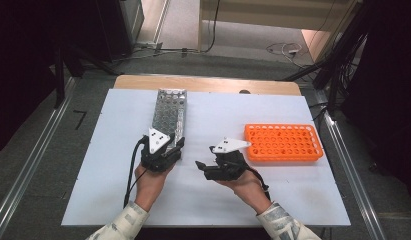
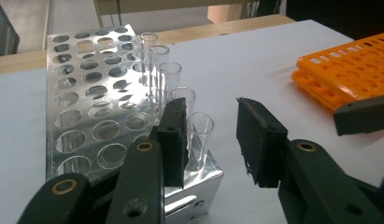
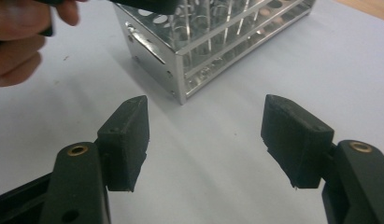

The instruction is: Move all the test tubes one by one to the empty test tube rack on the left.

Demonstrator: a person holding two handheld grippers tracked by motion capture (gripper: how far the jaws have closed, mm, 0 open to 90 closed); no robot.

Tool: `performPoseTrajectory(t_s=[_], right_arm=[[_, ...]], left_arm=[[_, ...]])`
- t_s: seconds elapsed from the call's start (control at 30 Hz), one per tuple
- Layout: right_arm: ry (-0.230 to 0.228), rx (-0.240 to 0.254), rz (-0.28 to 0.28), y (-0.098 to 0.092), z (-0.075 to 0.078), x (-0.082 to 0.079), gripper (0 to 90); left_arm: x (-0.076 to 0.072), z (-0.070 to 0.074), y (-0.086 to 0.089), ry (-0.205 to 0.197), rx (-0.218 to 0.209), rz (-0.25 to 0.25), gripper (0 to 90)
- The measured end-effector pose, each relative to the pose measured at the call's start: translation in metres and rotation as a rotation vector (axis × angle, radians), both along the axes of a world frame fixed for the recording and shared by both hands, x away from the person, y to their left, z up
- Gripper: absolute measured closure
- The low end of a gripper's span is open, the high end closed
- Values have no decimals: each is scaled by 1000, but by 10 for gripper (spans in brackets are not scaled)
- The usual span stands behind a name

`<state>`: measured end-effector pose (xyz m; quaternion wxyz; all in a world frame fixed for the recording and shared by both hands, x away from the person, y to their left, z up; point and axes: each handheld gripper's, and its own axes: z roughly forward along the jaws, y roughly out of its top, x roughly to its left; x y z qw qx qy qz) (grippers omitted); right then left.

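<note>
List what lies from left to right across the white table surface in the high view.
Metal test tube rack → left gripper at the rack's near end → right gripper → orange test tube rack.

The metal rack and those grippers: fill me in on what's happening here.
A person works two hand-held grippers at a white table. The left gripper is at the near end of the metal rack, its fingers apart around the nearest glass tube, which stands in the rack's end hole. The right gripper waits open beside it, holding nothing. An orange rack sits off to the right.
</note>
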<state>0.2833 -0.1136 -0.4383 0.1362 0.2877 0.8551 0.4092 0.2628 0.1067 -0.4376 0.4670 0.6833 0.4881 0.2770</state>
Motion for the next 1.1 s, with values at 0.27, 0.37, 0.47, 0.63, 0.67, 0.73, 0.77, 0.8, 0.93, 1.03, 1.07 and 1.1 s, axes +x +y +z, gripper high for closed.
performPoseTrajectory(t_s=[0.27,0.37,0.47,0.63,0.67,0.73,0.77,0.8,0.93,1.03,1.07,1.1], right_arm=[[-5,11,-44,-14,-1,7,303],[-10,18,-56,-20,0,8,303],[-14,25,-74,-27,1,9,302],[-19,39,-111,-42,4,10,291],[-22,42,-115,-45,4,10,290],[-26,43,-128,-51,4,9,288],[-25,45,-135,-54,4,8,286],[-29,47,-140,-58,5,7,285],[-38,59,-165,-71,7,4,280],[-45,60,-179,-80,7,3,276],[-45,61,-184,-83,7,2,274],[-47,63,-188,-85,7,2,273]], left_arm=[[-9,4,6,29,1,32,386],[-14,2,12,42,-5,54,285],[-19,-1,19,47,-19,75,247],[-28,-4,36,42,-36,110,224],[-29,-4,39,35,-40,122,223],[-32,-4,46,26,-46,137,223],[-34,-5,50,25,-46,145,222],[-35,-5,53,19,-46,152,220],[-41,-6,62,2,-34,181,201],[-45,-7,67,2,-33,190,190],[-46,-8,69,1,-37,196,179],[-47,-8,70,2,-35,198,178]])
